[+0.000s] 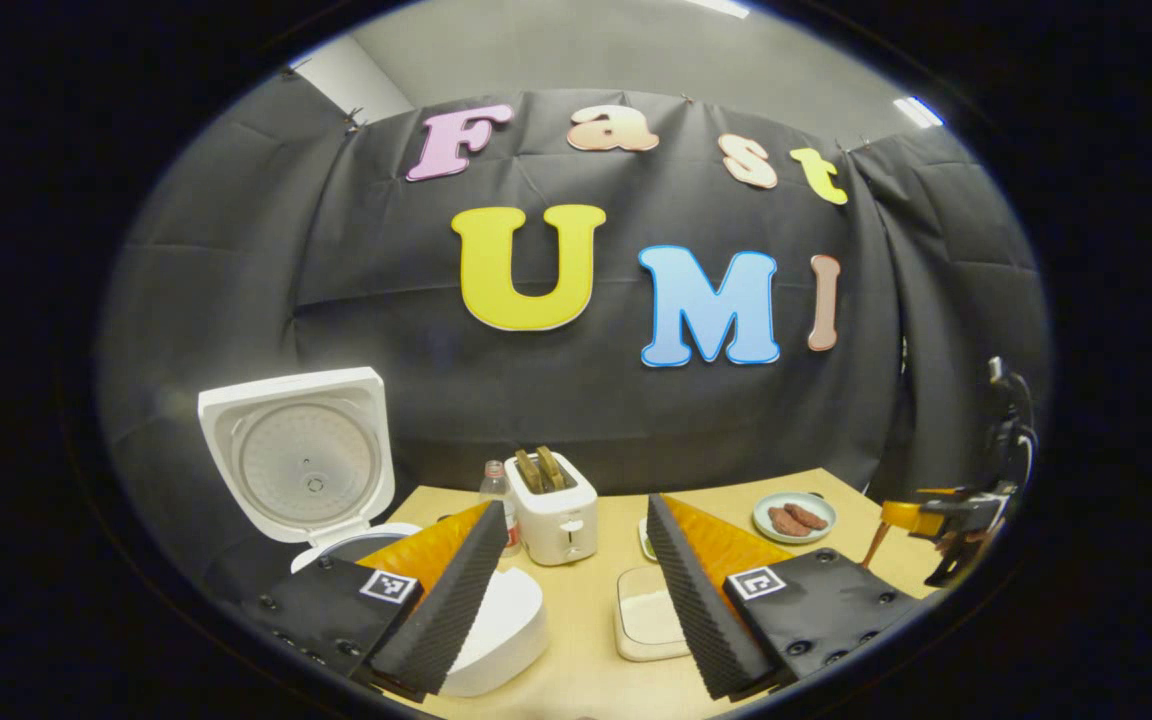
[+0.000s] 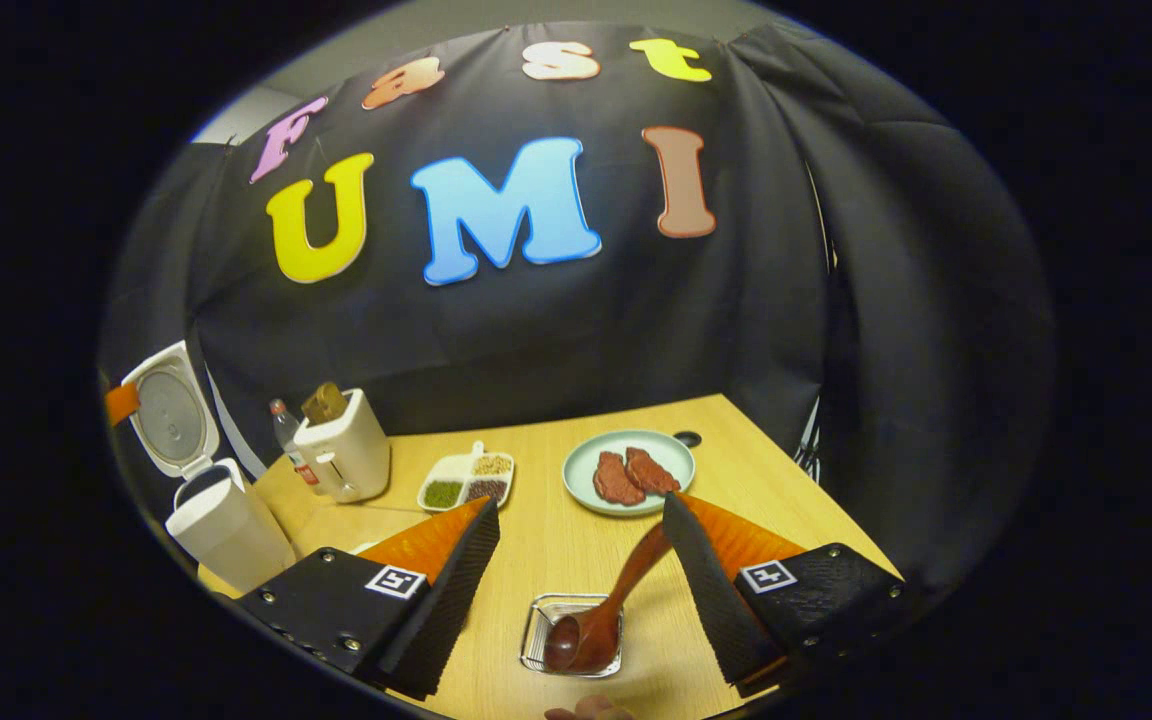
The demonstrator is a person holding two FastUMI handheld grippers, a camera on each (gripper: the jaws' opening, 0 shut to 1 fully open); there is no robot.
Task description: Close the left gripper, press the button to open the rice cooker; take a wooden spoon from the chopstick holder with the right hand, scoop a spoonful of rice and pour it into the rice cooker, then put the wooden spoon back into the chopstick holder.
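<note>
The white rice cooker (image 1: 501, 630) stands open at the left, its lid (image 1: 301, 455) raised upright. My left gripper (image 1: 571, 508) hovers open above the table, its left finger over the cooker's body. A white tray of rice (image 1: 648, 615) lies between its fingers. In the right gripper view the wooden spoon (image 2: 604, 610) rests bowl-down in the wire chopstick holder (image 2: 539, 640), its handle leaning up against the right finger. My right gripper (image 2: 581, 505) is open, its fingers wide apart around the spoon. The open rice cooker (image 2: 226, 530) sits far left. The right gripper (image 1: 946, 520) appears at the table's right edge.
A white toaster (image 1: 556, 505) with toast and a small bottle (image 1: 498, 490) stand at the back beside the cooker. A plate of meat (image 2: 628, 470) and a sectioned dish of beans (image 2: 466, 482) lie mid-table. A person's fingertip (image 2: 586, 710) shows at the bottom edge.
</note>
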